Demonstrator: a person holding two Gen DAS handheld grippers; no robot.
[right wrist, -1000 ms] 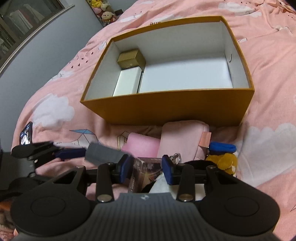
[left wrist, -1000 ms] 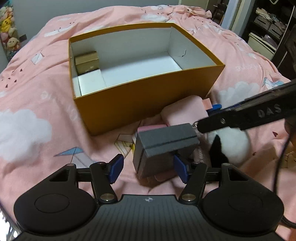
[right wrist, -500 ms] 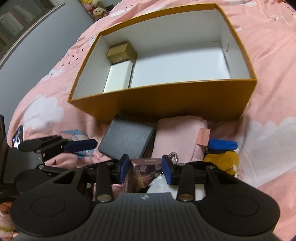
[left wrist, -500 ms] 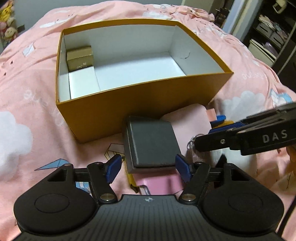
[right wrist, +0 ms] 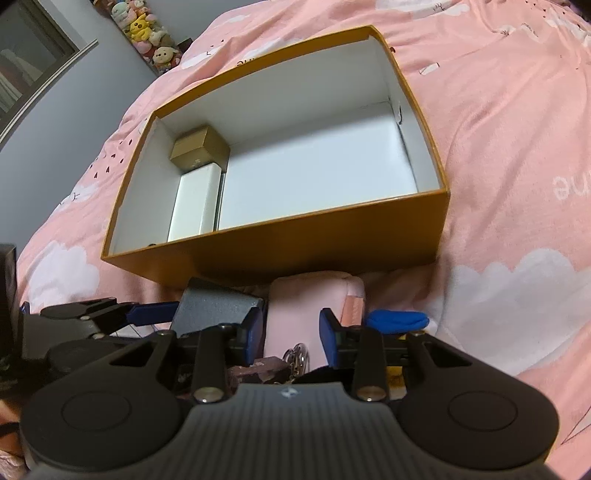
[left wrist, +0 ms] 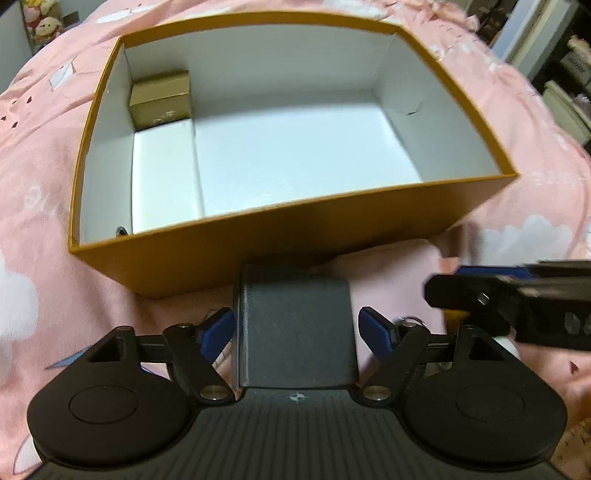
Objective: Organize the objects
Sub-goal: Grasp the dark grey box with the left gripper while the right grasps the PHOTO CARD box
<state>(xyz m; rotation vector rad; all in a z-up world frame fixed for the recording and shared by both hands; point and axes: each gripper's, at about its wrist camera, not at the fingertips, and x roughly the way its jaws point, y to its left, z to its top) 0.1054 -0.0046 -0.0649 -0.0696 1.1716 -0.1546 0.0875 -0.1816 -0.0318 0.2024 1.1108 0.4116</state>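
An open orange box (left wrist: 280, 243) (right wrist: 317, 251) with a white inside sits on the pink bed. A gold box (left wrist: 160, 98) (right wrist: 197, 149) and a white box (left wrist: 162, 173) (right wrist: 195, 201) lie at its left end. My left gripper (left wrist: 295, 328) is shut on a dark grey box (left wrist: 295, 332) (right wrist: 214, 306), held in front of the orange box's near wall. My right gripper (right wrist: 291, 334) is open and empty over a pink pouch (right wrist: 306, 314) (left wrist: 395, 269).
A blue and yellow plush (right wrist: 397, 321), a keyring (right wrist: 295, 354) and a brown patterned box (right wrist: 258, 373) lie under the right gripper. Plush toys (right wrist: 147, 29) line the far wall. Shelves (left wrist: 561, 74) stand to the right.
My left gripper has lifted the grey box and brought it close to the orange box. My right gripper has opened wider, let go of the brown box and moved forward over the pink pouch.
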